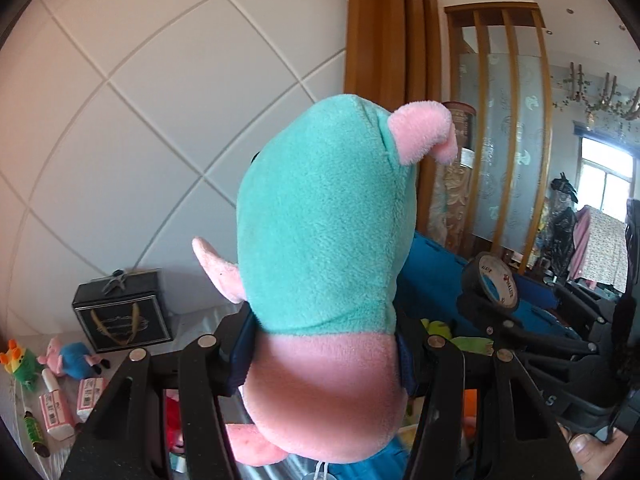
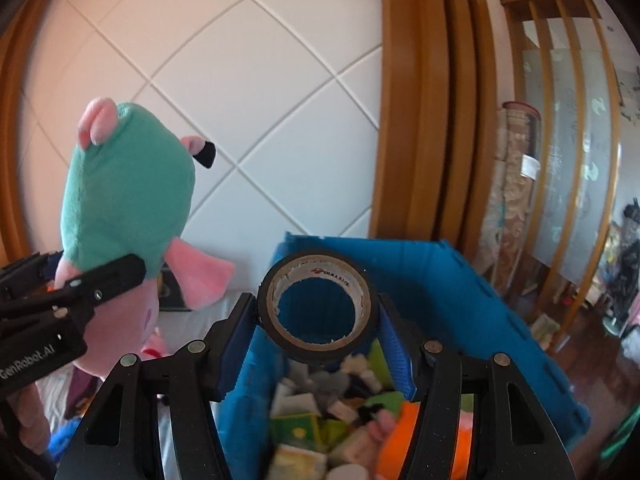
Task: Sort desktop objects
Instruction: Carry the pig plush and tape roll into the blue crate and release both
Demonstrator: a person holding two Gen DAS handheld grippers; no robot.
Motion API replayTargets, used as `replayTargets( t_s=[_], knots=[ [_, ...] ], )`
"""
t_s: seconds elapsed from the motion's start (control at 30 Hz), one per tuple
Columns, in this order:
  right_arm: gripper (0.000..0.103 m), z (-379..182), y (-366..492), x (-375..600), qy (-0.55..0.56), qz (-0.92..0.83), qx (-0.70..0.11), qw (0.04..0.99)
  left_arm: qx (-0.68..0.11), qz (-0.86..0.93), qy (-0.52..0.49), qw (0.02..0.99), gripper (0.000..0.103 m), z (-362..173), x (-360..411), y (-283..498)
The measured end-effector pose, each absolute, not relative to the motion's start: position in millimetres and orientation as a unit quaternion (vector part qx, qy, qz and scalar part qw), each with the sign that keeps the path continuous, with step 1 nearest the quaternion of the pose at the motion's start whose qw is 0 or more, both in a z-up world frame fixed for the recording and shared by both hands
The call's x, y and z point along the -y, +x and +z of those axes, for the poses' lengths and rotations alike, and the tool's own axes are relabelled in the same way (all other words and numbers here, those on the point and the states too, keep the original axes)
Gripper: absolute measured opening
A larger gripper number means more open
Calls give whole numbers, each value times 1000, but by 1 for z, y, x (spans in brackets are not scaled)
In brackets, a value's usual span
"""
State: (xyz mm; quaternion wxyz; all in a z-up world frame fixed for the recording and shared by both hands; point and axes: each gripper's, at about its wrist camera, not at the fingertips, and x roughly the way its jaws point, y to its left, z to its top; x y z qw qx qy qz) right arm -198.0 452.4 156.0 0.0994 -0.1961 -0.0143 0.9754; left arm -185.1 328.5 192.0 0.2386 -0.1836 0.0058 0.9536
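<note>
Left gripper (image 1: 320, 354) clamps my plush pig (image 1: 320, 216) by pink head, body upright. Right gripper (image 2: 318, 338) pinches tape roll (image 2: 318, 306) over blue bin (image 2: 460, 280), both raised clear of rim for dropping, I judge.

Fleecy cloth plush pig (image 1: 320, 240), glossy black tape roll (image 2: 317, 306)

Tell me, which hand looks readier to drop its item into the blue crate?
Probably the right: its tongs hold the black tape roll directly above the blue plastic crate; the left's green-and-pink plush pig hangs beside it.
</note>
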Motion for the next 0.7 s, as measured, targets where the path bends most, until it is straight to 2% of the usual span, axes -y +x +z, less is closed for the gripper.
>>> replayTargets(
  t_s=[0.13, 0.3, 0.53, 0.7],
  knots=[
    [59, 139, -195, -510, -219, 966, 8, 135, -19, 935, -227, 272, 56, 181, -395, -200],
    [59, 111, -190, -569, -250, 953, -5, 171, -78, 913, -290, 276, 56, 143, -459, -213],
    [58, 80, -193, -607, -278, 942, -12, 188, -116, 891, -351, 263, 60, 98, -499, -219],
    [56, 74, -192, -613, -280, 944, -18, 176, -126, 891, -355, 253, 62, 101, -509, -215]
  ],
)
